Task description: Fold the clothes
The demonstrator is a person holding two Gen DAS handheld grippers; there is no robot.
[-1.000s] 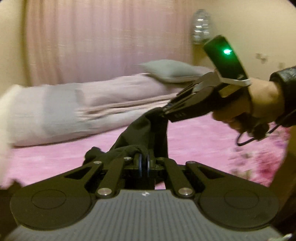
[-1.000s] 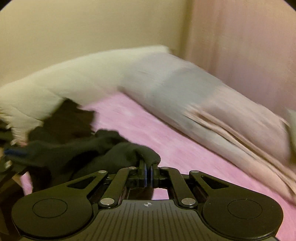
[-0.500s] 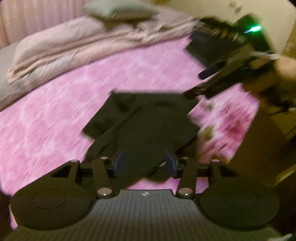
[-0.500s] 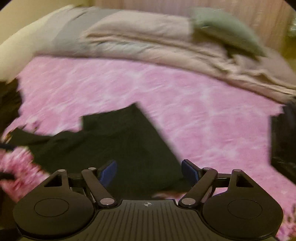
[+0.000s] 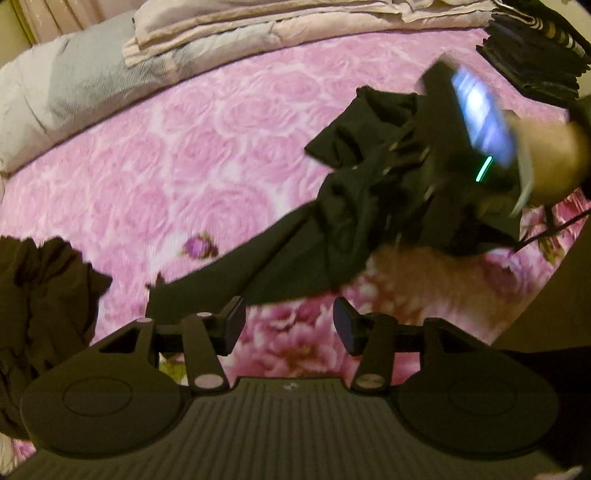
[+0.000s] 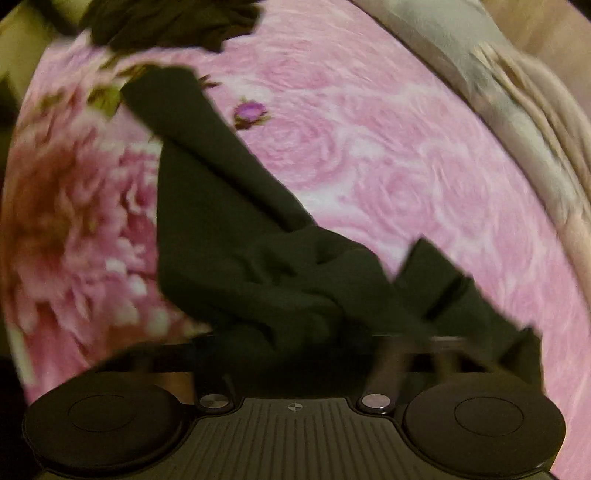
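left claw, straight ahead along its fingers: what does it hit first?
Probably the pink floral blanket, bare between the open left claw fingers. The black garment lies just beyond; depth is unclear.

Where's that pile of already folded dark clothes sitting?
In the left wrist view, the folded dark stack sits at the upper right, on the pink floral blanket, beside the beige bedding.
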